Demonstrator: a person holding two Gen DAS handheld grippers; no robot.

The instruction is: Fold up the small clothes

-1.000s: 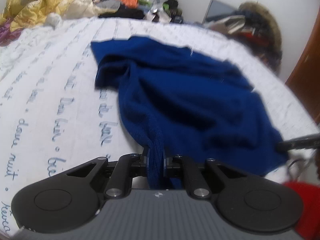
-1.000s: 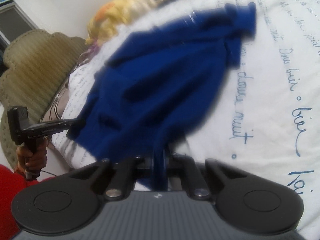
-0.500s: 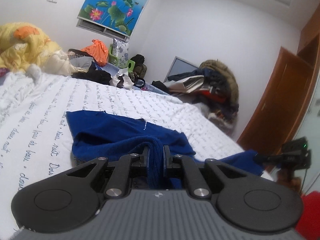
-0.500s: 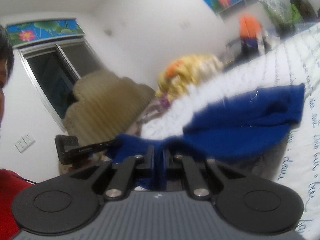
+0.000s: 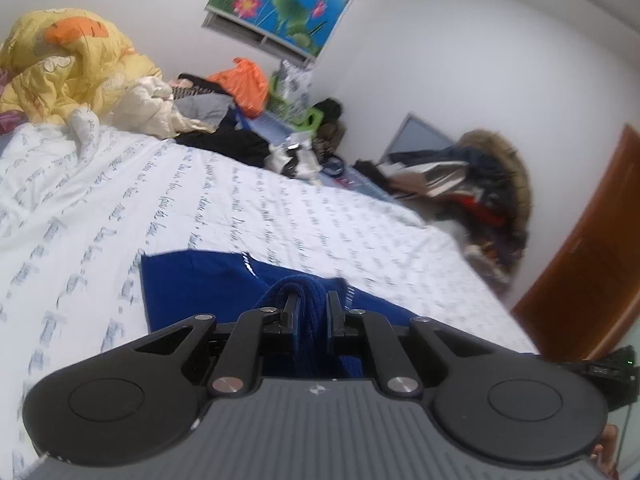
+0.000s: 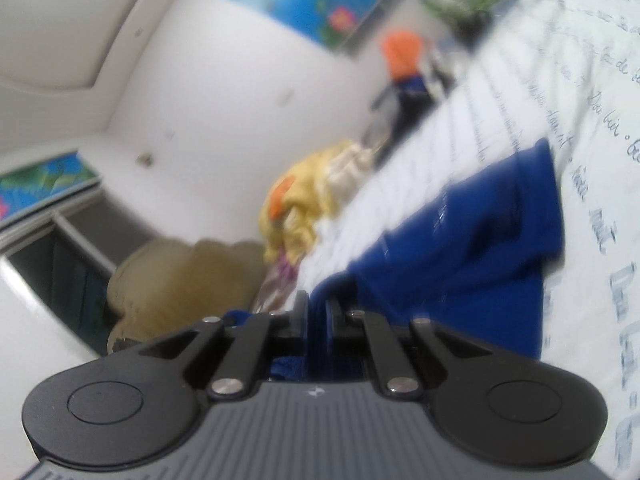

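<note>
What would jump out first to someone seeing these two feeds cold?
The blue garment lying on the white script-printed sheet, a bunched fold clamped in the left gripper and another in the right gripper. Beyond it, a yellow quilt heaped at the bed's far left corner.

Even, bright indoor light, no hard shadows. Left wrist view mostly sharp, slight smear on the blue garment [image 5: 208, 280] ahead of the fingers [image 5: 291, 312]. Right wrist view heavily motion-blurred beyond the fingers [image 6: 301, 312]; bright glare top left; fisheye bending at edges.
</note>
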